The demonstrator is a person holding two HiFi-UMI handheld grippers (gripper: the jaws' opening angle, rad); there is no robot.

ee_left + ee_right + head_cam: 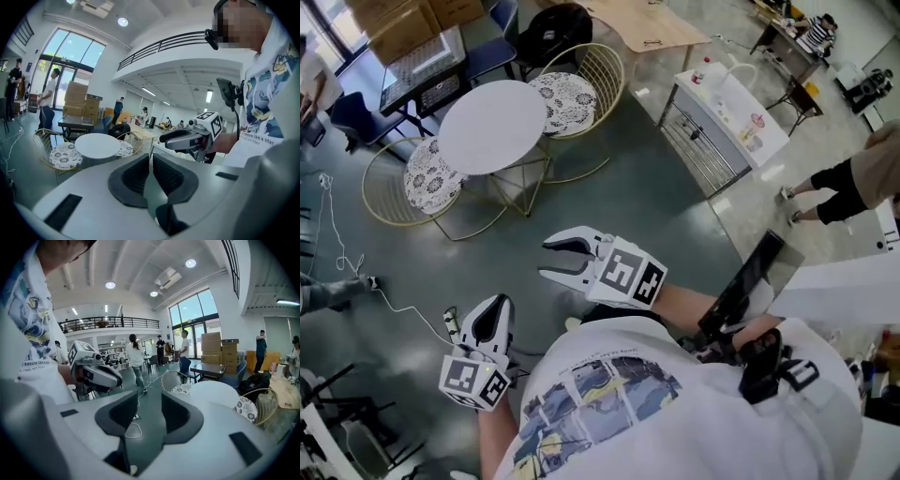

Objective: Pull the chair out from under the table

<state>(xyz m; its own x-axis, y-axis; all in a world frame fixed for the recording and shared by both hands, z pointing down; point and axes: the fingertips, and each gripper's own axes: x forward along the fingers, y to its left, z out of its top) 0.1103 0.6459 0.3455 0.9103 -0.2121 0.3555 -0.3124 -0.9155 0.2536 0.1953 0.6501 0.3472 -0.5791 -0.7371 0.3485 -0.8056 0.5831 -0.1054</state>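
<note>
A round white table stands on the grey floor with two gold wire chairs tucked against it. One chair with a patterned cushion is at its left, the other chair at its right. Both grippers hang well short of them, touching nothing. My left gripper is shut and empty; its own view shows the jaws pressed together, with the table far ahead. My right gripper stands open and empty. In its view the table and a chair lie ahead to the right.
A power strip with a white cable lies on the floor by my left gripper. A white wire cart stands to the right, with a person beyond it. A dark table with cardboard boxes is behind the round table.
</note>
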